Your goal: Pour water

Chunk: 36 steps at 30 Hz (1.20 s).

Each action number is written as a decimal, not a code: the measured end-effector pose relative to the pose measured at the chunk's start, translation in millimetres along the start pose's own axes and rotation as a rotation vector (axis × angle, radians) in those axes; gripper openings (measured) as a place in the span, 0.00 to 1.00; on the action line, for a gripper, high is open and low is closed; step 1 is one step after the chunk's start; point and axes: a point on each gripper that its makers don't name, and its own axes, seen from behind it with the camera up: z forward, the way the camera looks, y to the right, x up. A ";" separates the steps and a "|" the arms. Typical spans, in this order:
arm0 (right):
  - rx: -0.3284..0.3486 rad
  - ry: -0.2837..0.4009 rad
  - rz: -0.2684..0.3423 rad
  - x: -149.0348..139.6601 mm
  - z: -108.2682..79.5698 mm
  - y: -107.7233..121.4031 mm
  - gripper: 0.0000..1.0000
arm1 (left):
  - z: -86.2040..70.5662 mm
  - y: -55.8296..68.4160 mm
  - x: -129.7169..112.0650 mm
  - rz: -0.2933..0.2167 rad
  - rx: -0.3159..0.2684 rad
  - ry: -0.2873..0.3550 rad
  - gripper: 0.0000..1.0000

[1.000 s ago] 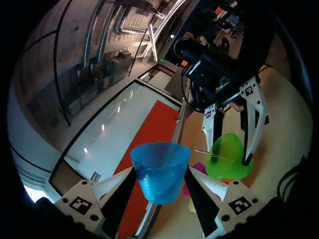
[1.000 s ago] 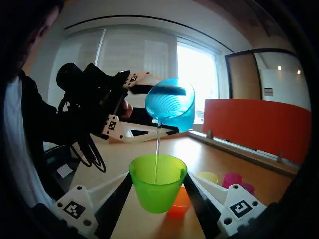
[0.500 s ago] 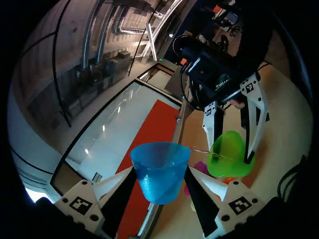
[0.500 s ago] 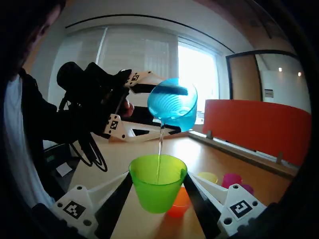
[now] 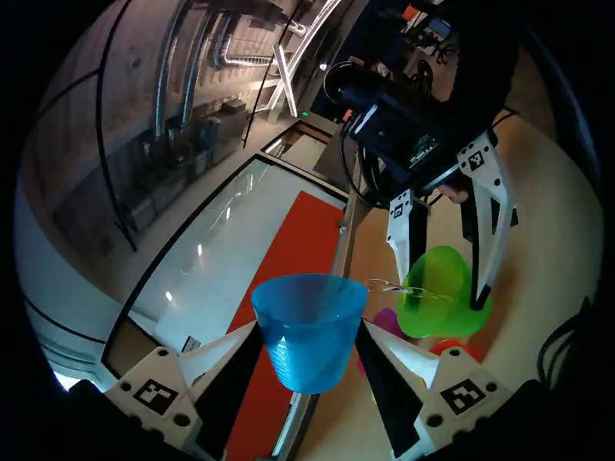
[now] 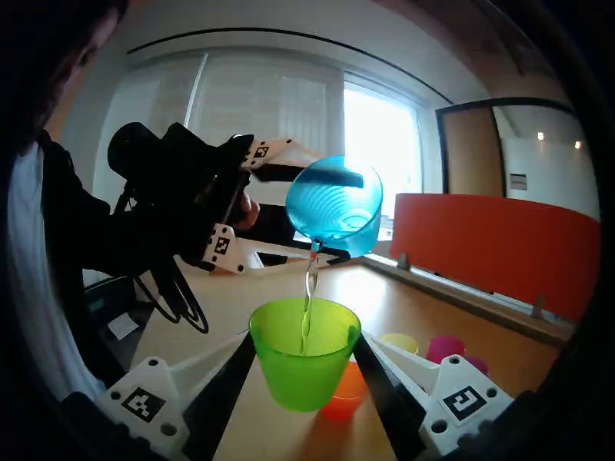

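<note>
The left gripper [image 5: 307, 346] is clenched on the blue cup [image 5: 310, 334], tilted so a thin stream [image 6: 309, 284] falls from its lip into the green cup [image 6: 304, 361], which the right gripper [image 6: 305, 342] grasps by its sides, upright and off the table [image 6: 231, 307]. The stream lands near the middle of the green cup's mouth, but it wavers; a drift of either hand, or a sharper tilt, would likely throw water past the rim. The green cup gains weight as it fills and is held only by side pressure, so it might slip (how full it is I cannot tell), and pouring on too long would overflow it. Any spill would land on the table and on the orange cup [image 6: 346, 388] just below and behind. A yellow cup [image 6: 400, 340] and a pink cup [image 6: 447, 346] stand farther off, before an orange partition [image 6: 500, 246]. Nothing sits between lip and mouth; the small cups crowd the spot for setting down.
</note>
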 end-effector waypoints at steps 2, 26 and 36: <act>-0.001 0.000 0.000 0.1 0.0 0.1 0.90 | 0.4 -1.2 0.2 0.004 0.002 0.000 0.81; -0.005 0.002 -0.004 -1.2 -1.1 0.6 0.90 | 3.9 4.4 2.2 0.064 0.000 -0.005 0.81; -0.007 0.002 -0.004 -2.0 -1.2 0.6 0.90 | 4.5 5.2 2.9 0.092 0.003 -0.009 0.81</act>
